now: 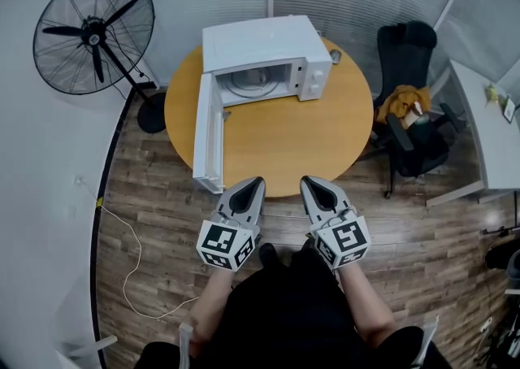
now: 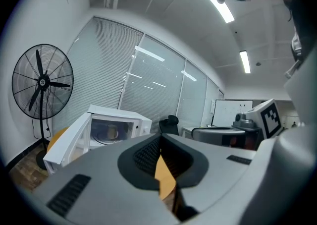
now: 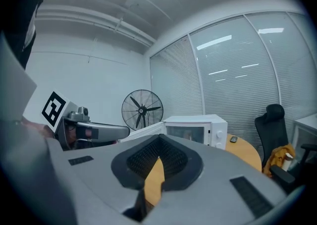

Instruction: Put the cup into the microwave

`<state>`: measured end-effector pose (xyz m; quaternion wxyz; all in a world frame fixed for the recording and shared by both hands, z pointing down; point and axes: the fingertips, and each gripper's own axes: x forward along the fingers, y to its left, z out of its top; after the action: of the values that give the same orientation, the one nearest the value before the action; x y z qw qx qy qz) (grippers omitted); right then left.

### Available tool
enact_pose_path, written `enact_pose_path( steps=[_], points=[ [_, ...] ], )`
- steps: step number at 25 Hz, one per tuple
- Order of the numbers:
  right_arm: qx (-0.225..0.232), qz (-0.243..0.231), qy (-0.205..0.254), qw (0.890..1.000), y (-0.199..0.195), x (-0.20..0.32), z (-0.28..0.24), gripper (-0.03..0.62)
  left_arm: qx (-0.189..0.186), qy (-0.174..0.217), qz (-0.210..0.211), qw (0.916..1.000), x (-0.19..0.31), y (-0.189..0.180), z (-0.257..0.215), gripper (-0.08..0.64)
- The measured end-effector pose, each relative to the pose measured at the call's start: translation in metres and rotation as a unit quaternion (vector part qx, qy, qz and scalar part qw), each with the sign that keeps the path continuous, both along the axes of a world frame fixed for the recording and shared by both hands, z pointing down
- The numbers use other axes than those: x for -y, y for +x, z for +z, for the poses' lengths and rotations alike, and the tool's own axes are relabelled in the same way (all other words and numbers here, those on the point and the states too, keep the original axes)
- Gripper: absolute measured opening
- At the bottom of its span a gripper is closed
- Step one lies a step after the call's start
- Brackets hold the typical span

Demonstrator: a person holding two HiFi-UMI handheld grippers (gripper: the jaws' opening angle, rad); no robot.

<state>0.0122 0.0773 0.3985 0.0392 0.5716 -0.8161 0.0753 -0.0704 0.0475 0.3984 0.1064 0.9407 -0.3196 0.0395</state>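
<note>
Locating the cup (image 2: 113, 131): inside the microwave (image 1: 256, 42) cavity, small in the left gripper view and apparently upright; ahead of the left jaws, a little to their left, well apart from them.
Microwave: on the far part of the round tabletop (image 1: 284, 148), ahead of both pairs of jaws, cavity open toward them.
Door (image 1: 207, 132): swung fully out, free edge reaching toward the tabletop's near rim; ahead and left of the left jaws, nearer to them than anything else.
Left gripper (image 1: 256, 183): jaws closed tip to tip, nothing between them; over the floor, just short of the tabletop's near rim.
Right gripper (image 1: 309, 183): jaws likewise closed and empty; beside the left one, pointing the same way, nearly level.
Task state, as a judgement: cup apparently already placed; door not yet shut.
Likely step in hand: closing the door, if wanted.
Doing it well: use the closed left jaws as a blunt pusher; meet the door's outer face near the free edge, far from the hinge; push in one slow arc until latched; hold the right jaws clear of the sweep.
Risk: a hard shove sliding the microwave or tipping the cup.
Surroundings: standing fan (image 1: 93, 34) far left of the jaws; office chair (image 1: 406, 107) far right; small dark object (image 1: 335, 56) on the tabletop beside the microwave, too small to name.
</note>
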Motion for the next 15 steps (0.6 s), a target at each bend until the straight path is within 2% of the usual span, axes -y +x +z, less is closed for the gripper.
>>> enact_pose_path(
  steps=[15],
  points=[
    [-0.011,-0.011,-0.004,1.000,0.0017,-0.0029,0.0004,0.009,0.002,-0.006,-0.001,1.0000,-0.0027,0.0027,0.0038,-0.005]
  ],
)
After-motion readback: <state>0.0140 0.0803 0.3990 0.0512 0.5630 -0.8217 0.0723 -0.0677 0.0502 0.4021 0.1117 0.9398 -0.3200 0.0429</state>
